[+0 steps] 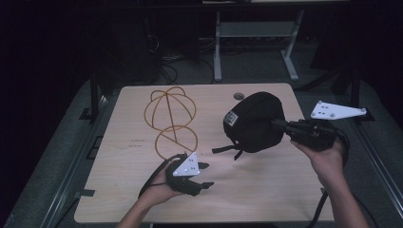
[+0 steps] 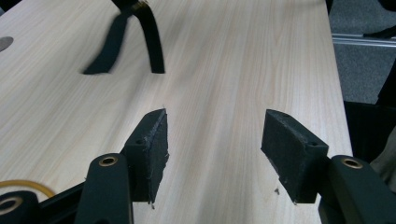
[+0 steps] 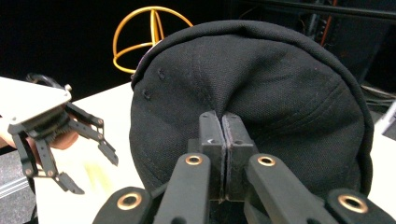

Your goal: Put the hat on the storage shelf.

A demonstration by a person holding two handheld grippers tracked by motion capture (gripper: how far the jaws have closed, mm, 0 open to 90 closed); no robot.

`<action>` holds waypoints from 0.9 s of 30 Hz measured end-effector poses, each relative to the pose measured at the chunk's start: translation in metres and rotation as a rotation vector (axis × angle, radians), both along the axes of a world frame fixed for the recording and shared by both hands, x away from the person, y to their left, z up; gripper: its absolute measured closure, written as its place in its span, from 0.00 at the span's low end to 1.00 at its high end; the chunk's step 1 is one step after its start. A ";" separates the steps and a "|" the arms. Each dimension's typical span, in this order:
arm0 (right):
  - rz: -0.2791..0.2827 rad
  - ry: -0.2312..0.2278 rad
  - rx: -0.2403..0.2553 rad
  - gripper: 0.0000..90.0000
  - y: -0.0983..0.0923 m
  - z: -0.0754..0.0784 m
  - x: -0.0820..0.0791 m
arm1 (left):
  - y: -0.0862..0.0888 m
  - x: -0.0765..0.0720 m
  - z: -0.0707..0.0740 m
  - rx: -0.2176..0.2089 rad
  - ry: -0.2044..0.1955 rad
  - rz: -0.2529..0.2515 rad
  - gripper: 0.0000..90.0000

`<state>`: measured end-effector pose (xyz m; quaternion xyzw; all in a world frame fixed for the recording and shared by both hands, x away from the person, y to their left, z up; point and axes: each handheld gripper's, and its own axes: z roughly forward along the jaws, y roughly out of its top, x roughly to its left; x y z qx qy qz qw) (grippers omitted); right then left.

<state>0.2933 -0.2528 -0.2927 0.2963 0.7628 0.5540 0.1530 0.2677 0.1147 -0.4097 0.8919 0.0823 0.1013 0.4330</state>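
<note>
My right gripper (image 3: pixel 222 122) pinches the soft black cap (image 1: pixel 254 121) clear of the pale wood-grain table (image 1: pixel 266 190), my left gripper (image 1: pixel 206 175) gapes empty near its dangling strap (image 2: pixel 152 39), the yellow wire stand (image 1: pixel 170 118) behind.

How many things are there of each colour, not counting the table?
Black: 1, the black fabric cap, pinched by the right gripper.
Yellow: 1, the yellow wire stand of hoops on the wooden table.
Total: 2.
The open left gripper holds nothing.
</note>
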 end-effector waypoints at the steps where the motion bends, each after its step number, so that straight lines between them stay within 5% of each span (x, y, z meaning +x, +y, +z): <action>1: 0.004 -0.003 -0.003 0.99 0.003 0.003 0.001 | 0.000 0.000 0.000 0.002 0.000 -0.001 0.43; 27: 0.084 -0.039 -0.029 0.99 0.051 0.045 0.029 | -0.003 -0.005 -0.006 -0.003 -0.030 -0.002 0.42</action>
